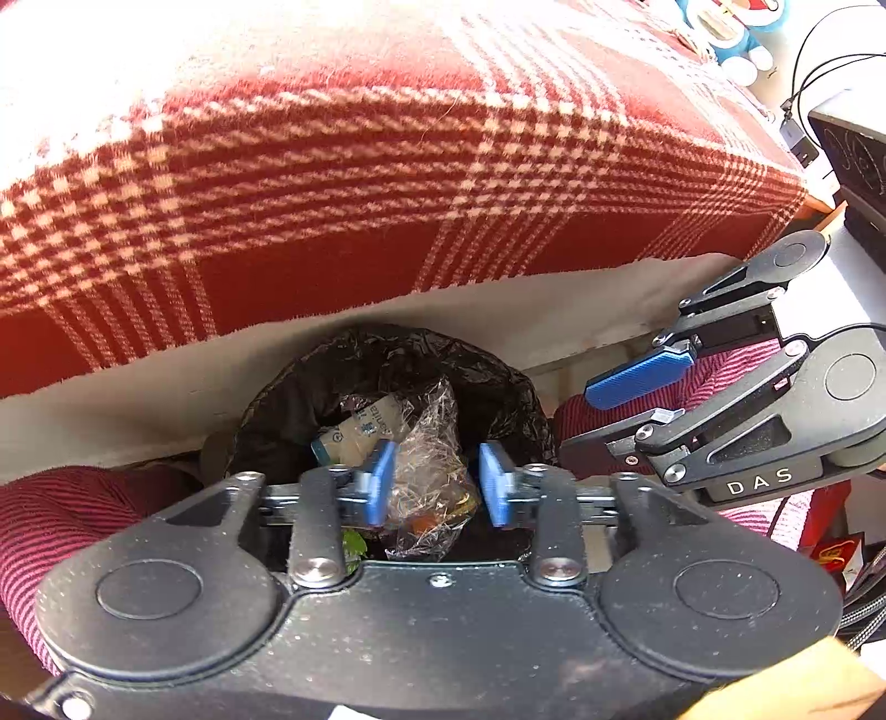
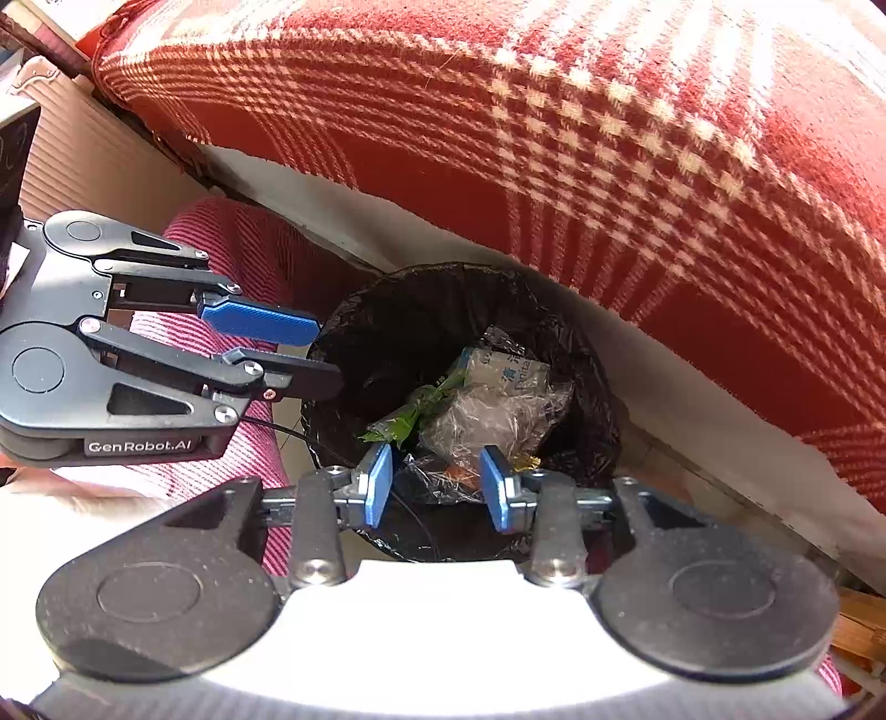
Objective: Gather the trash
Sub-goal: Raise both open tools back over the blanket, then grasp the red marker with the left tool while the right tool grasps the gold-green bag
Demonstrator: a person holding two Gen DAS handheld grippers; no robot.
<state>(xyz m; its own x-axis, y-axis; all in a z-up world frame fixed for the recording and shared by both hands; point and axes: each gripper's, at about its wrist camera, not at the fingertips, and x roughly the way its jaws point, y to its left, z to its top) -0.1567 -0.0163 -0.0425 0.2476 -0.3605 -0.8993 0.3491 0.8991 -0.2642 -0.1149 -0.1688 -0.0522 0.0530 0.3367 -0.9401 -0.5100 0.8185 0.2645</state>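
A bin lined with a black bag (image 1: 498, 382) (image 2: 387, 288) stands on the floor below both grippers. It holds crumpled clear plastic (image 1: 426, 443) (image 2: 498, 415), a white and blue packet (image 1: 365, 426) (image 2: 509, 368) and a green wrapper (image 1: 354, 545) (image 2: 410, 415). My left gripper (image 1: 437, 482) (image 2: 326, 354) hovers open over the bin's left rim, with nothing between its blue pads. Over the bin's near side my right gripper (image 2: 437, 487) (image 1: 576, 421) also stands open, and it holds nothing.
A red and cream plaid blanket (image 1: 387, 166) (image 2: 609, 138) hangs over a white edge just behind the bin. A person's legs in magenta striped trousers (image 1: 66, 520) (image 2: 232, 243) flank the bin. Blue plush toys (image 1: 731, 33), a black box (image 1: 853, 149) and cables lie at the right.
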